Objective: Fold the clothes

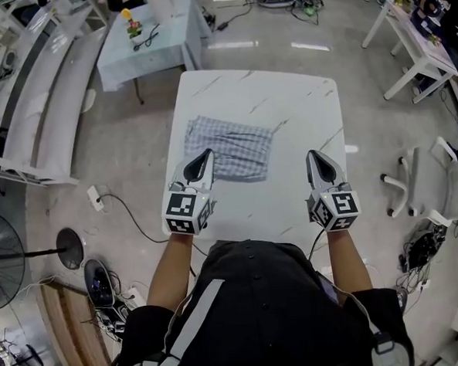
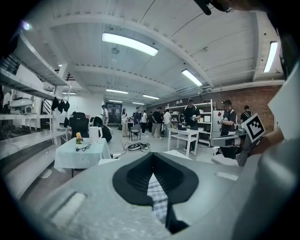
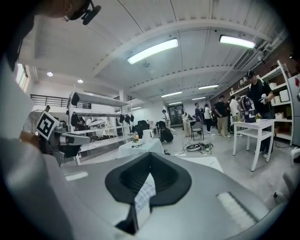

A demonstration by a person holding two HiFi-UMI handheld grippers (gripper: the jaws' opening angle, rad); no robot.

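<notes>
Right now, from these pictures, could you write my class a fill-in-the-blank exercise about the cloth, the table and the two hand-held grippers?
1. The folded cloth lying on the white table has a ____ pattern.
2. The hand-held gripper whose tip is over the cloth is the person's ____ one.
3. The right hand-held gripper is over the bare ____, clear of the cloth.
4. The jaws of both hand-held grippers are ____.

Missing words: checked; left; table; shut.

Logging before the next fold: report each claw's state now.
Left claw: closed, holding nothing.
Right claw: closed, holding nothing.
</notes>
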